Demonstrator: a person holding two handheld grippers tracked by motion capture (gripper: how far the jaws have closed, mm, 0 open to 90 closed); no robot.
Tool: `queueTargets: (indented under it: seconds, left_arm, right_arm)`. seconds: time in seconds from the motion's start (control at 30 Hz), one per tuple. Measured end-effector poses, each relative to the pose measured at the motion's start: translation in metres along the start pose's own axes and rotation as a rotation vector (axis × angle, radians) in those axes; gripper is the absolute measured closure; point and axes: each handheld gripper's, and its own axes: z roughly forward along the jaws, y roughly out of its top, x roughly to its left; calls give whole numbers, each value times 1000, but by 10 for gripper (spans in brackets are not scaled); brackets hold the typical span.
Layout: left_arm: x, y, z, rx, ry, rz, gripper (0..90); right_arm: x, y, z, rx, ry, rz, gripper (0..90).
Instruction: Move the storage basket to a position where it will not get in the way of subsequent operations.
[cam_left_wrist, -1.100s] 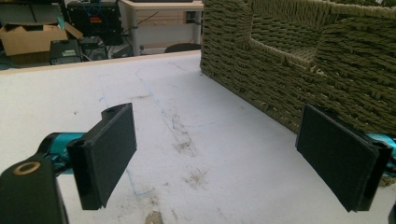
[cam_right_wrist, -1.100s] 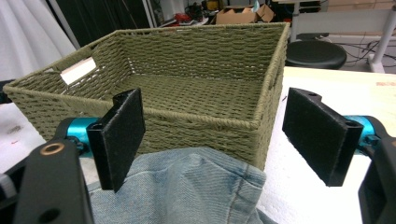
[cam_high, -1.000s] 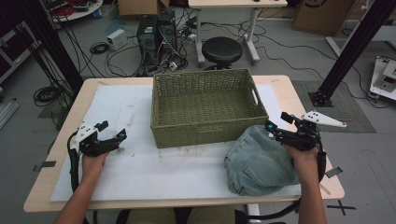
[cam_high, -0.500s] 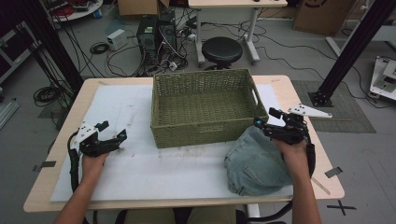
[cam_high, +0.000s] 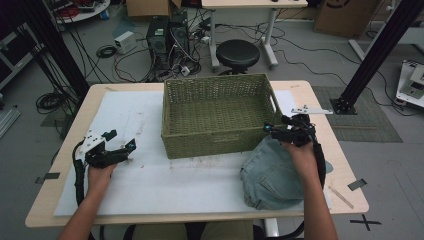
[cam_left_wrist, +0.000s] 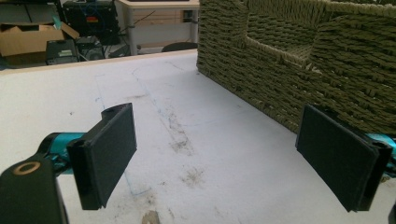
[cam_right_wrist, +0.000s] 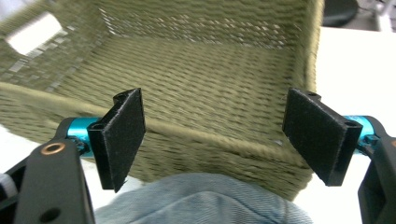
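- Nearest me on the right side of the tabletop I see the denim garment, a faded light-blue bundle, rumpled into a rounded heap with a seam or hem showing along its near edge. It lies just in front of the basket's near right corner, touching or almost touching the woven wall; I cannot tell which.
- In the right gripper view the same denim sits low between and below my jaws, with nothing pressed by either pad.
- My right claw hangs above the far edge of the denim, right at the basket's corner, pointing toward the basket. Its jaws stand wide apart and hold nothing; they have just been closing a little, with no thing caught between them.
- My right hand grips the tool from behind, the forearm running straight back to the tabletop's near edge.
- My left claw rests low over the white mat on the left, well apart from the denim, jaws spread wide and empty, aimed toward the basket.
- Farther off stands the basket, olive-green, woven, rectangular, with a cut-out handle in its end wall; its inside looks bare.
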Motion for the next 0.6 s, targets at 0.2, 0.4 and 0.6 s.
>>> queueTargets:
  seconds: [0.2,0.4,0.6]
  left_arm:
    - [0,0,0,1,-6,5,123]
    - [0,0,0,1,-7,5,124]
    - [-1,0,0,2,-4,8,124]
  right_arm:
    - [-1,2,6,13,-6,1,270]
    - [-1,2,-4,-38,-44,-1,270]
    - [-13,-2,-2,13,-43,71,295]
